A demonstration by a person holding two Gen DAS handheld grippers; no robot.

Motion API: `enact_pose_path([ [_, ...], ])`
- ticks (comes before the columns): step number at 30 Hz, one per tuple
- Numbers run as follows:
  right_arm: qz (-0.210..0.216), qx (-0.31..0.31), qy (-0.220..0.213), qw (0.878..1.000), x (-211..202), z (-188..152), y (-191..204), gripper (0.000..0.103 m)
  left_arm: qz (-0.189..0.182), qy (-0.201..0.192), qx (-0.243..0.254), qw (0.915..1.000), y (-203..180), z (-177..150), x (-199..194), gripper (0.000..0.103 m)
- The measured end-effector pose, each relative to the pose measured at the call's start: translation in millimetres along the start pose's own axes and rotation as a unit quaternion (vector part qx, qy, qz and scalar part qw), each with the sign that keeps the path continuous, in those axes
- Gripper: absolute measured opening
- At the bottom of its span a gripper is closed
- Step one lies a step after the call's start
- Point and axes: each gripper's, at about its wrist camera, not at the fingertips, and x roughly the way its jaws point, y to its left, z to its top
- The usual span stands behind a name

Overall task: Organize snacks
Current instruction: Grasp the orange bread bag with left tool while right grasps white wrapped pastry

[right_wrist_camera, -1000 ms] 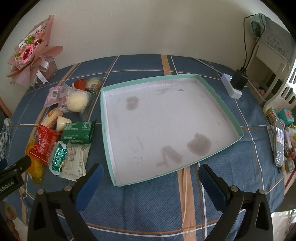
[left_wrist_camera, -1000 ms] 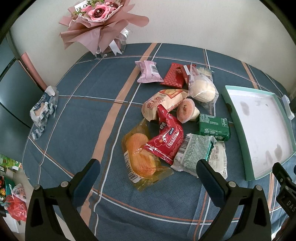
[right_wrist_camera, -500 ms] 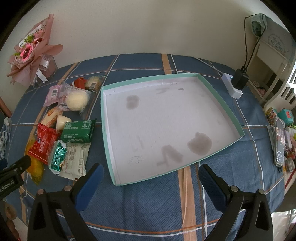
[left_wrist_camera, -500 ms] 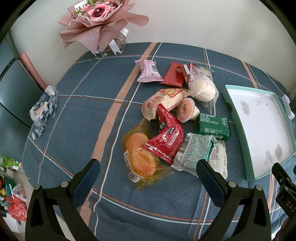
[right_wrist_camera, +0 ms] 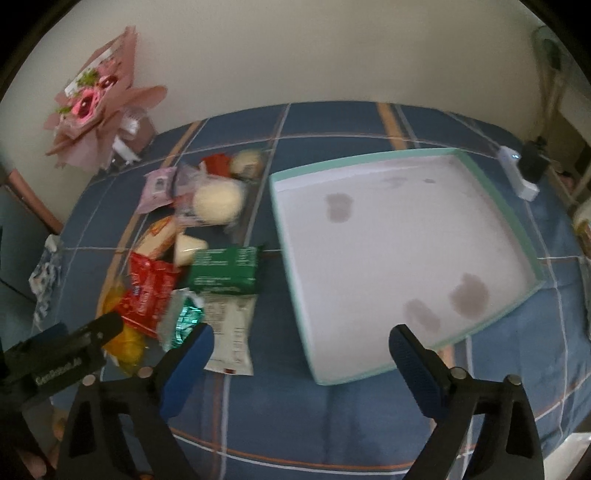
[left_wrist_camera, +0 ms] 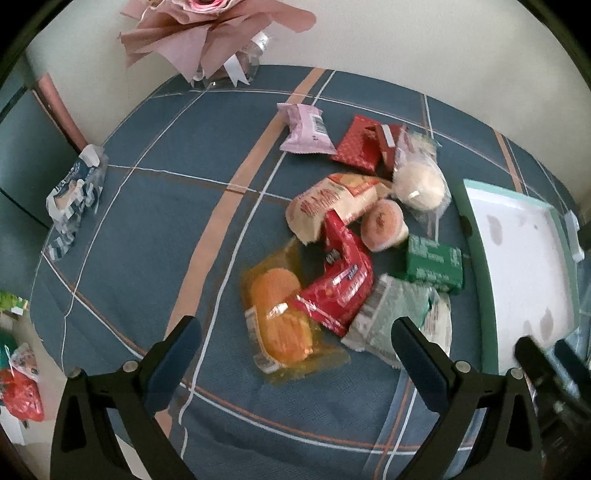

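Observation:
Several wrapped snacks lie in a heap on the blue plaid tablecloth: a yellow pack (left_wrist_camera: 282, 325), a red pack (left_wrist_camera: 340, 284), a green box (left_wrist_camera: 436, 264) (right_wrist_camera: 225, 271), a white-green pack (left_wrist_camera: 391, 317) (right_wrist_camera: 229, 325) and a round white bun (left_wrist_camera: 419, 184) (right_wrist_camera: 218, 201). An empty teal-rimmed tray (right_wrist_camera: 291, 266) (left_wrist_camera: 476, 251) lies to their right. My left gripper (left_wrist_camera: 295, 354) hangs open above the near end of the heap. My right gripper (right_wrist_camera: 301, 349) hovers over the tray's near-left corner; its jaws are closing with nothing between them.
A pink flower bouquet (left_wrist_camera: 207, 33) (right_wrist_camera: 92, 118) stands at the table's far left. A blue-white wrapper (left_wrist_camera: 74, 195) lies at the left edge. A white charger with a black plug (right_wrist_camera: 521, 173) sits right of the tray. Bags lie on the floor at the left.
The right gripper has shifted left, from over the tray toward the snack heap, and its jaws have narrowed a little. The left gripper has tipped slightly; the snacks lie as before.

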Motion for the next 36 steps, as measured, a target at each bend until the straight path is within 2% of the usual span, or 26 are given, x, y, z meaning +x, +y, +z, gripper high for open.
enact_pose_path([
  [3, 0.013, 0.007, 0.029, 0.999, 13.0, 4.4, 8.9, 0.087, -0.007, 0.008, -0.010, 0.9999, 5.9, 11.6, 4.3, 0.101],
  [6, 0.019, 0.006, 0.056, 0.998, 29.6, 6.8, 20.0, 0.085, -0.002, 0.018, -0.018, 0.9997, 10.8, 20.5, 11.6, 0.096],
  [9, 0.025, 0.000, 0.074, 0.997, 41.5, 9.0, 30.9, 0.079, -0.013, 0.029, -0.016, 0.9994, 11.2, 28.1, 20.5, 0.094],
  [12, 0.033, -0.005, 0.087, 0.996, 51.8, 10.1, 41.1, 0.078, -0.009, 0.039, -0.013, 0.9991, 14.5, 27.4, 25.9, 0.094],
  [15, 0.029, -0.013, 0.099, 0.995, 59.2, 8.4, 45.3, 0.067, -0.023, 0.041, -0.030, 0.9985, 24.8, 23.6, 27.3, 0.094],
  [17, 0.022, -0.014, 0.104, 0.994, 62.4, 6.5, 45.2, 0.065, -0.022, 0.044, -0.040, 0.9980, 29.9, 19.7, 30.2, 0.094],
  [19, 0.013, -0.010, 0.105, 0.994, 63.4, 3.8, 43.2, 0.062, -0.024, 0.051, -0.045, 0.9974, 32.5, 14.7, 34.9, 0.090],
  [20, 0.007, -0.011, 0.105, 0.994, 64.0, 2.2, 42.5, 0.060, -0.025, 0.055, -0.048, 0.9970, 33.4, 13.1, 37.1, 0.084],
  [21, 0.003, -0.014, 0.107, 0.994, 65.9, 0.9, 43.5, 0.060, -0.027, 0.061, -0.050, 0.9965, 34.3, 10.7, 40.0, 0.081],
  [26, 0.039, -0.015, 0.123, 0.991, 75.4, -8.2, 51.8, 0.060, -0.044, 0.077, -0.066, 0.9939, 41.1, 5.7, 50.5, 0.080],
  [29, 0.039, -0.026, 0.119, 0.992, 78.4, -9.7, 58.2, 0.060, -0.040, 0.085, -0.076, 0.9927, 46.8, 3.6, 57.0, 0.079],
  [33, 0.052, -0.021, 0.122, 0.991, 86.8, -10.8, 59.7, 0.060, -0.054, 0.099, -0.083, 0.9902, 48.4, 1.0, 64.6, 0.071],
  [36, 0.044, -0.022, 0.121, 0.991, 93.9, -12.0, 58.8, 0.060, -0.063, 0.103, -0.087, 0.9888, 47.4, -1.5, 69.2, 0.063],
])
